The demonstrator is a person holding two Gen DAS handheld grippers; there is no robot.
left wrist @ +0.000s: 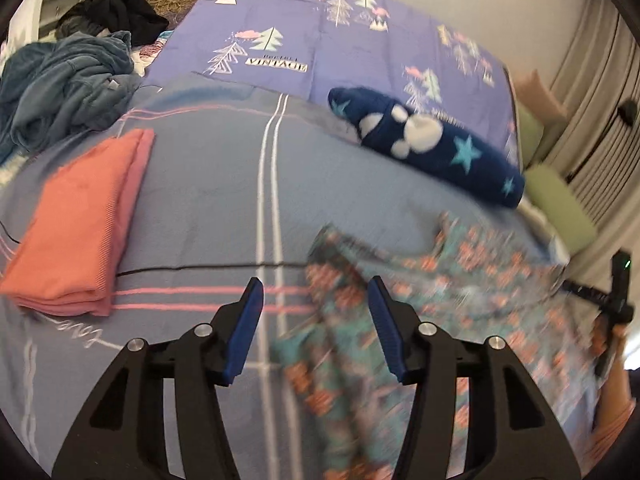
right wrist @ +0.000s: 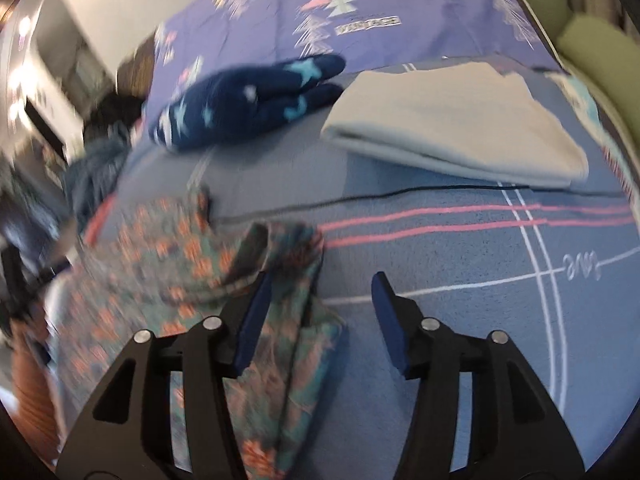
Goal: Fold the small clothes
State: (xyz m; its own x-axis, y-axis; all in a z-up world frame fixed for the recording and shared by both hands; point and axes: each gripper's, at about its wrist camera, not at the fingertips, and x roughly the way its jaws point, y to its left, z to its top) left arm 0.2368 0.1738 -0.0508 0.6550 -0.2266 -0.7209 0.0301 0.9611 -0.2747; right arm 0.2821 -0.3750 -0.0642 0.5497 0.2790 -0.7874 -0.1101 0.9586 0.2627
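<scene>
A crumpled teal garment with an orange flower print [left wrist: 440,280] lies on the blue-grey striped bedspread [left wrist: 200,184]. My left gripper [left wrist: 316,292] hangs over its left edge, open, with the blue pads clear of the cloth. In the right wrist view the same garment [right wrist: 180,248] spreads to the left. A fold of it runs under and between the fingers of my right gripper [right wrist: 320,284], close to the left pad. That gripper is open too, and the pads do not press on the cloth.
A folded coral garment [left wrist: 80,220] lies at the left, and a folded pale grey one [right wrist: 452,128] at the right. A navy star-print roll [left wrist: 432,148] rests behind. A thin black cable [left wrist: 200,268] crosses the bed. Heaped blue clothes [left wrist: 60,80] and green cushions [left wrist: 560,204] flank it.
</scene>
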